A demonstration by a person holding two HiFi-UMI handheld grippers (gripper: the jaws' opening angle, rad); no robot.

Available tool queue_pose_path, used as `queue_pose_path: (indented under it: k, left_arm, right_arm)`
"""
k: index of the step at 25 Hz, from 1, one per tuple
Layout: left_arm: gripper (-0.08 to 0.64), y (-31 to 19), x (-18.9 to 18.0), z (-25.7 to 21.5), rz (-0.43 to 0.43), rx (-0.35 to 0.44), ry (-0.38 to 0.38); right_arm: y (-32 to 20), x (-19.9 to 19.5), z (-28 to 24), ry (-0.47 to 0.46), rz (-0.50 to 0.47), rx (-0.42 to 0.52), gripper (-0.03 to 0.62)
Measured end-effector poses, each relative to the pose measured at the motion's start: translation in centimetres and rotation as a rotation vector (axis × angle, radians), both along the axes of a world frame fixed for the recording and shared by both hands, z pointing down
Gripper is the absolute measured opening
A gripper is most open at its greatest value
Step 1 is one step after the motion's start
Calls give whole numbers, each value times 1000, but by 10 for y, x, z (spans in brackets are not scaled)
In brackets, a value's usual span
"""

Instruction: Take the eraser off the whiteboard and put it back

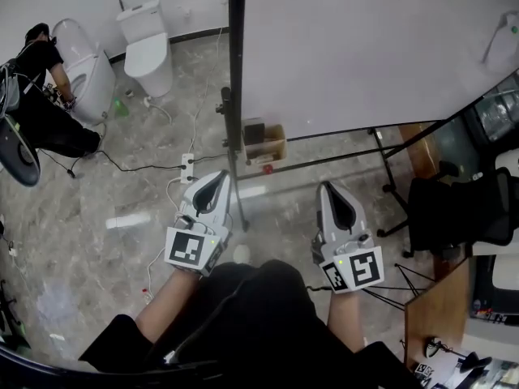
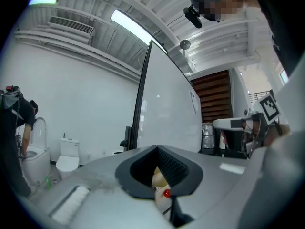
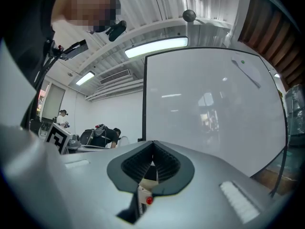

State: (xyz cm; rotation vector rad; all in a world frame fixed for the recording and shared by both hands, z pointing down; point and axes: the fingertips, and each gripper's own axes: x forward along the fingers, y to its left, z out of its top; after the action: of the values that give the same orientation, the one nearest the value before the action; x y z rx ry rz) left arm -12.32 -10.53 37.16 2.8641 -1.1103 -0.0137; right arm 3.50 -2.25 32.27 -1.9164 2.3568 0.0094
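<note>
Eraser [image 1: 499, 37] clinging to the whiteboard [image 1: 365, 47], both grippers pinched shut and empty.
One pale, slim eraser is sitting near the board's far edge, at 2 o'clock in the head view, well apart from both grippers. Its long axis is running from 7 to 1 o'clock there, and from 10 to 4 o'clock in the right gripper view [image 3: 246, 73], with a green dot showing by its upper end; which end is leading I cannot tell. Two grippers are facing the one whiteboard, the left gripper [image 1: 219, 175] at 8 o'clock and the right gripper [image 1: 326, 188] at 4 o'clock. Each is holding its jaws together at the tips with nothing between them. Two toilets [image 1: 147, 51] are standing at 10 to 11 o'clock, with one person [image 1: 40, 96] bending over the nearer one, and one cardboard box [image 1: 264, 144] is sitting by the board's stand.
</note>
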Motion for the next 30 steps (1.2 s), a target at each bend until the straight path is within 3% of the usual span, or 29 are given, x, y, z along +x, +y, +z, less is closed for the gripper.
queue_pose_path:
  k: [11,30]
  left_arm:
    - [5,-31,21,8,-14,-5,-31]
    - [16,-88,74,34,-298,-49,-81]
  right_arm:
    - [-40,11,3,-5,-33,-17,9]
    - [-146,58,-1,7,-377,-2,9]
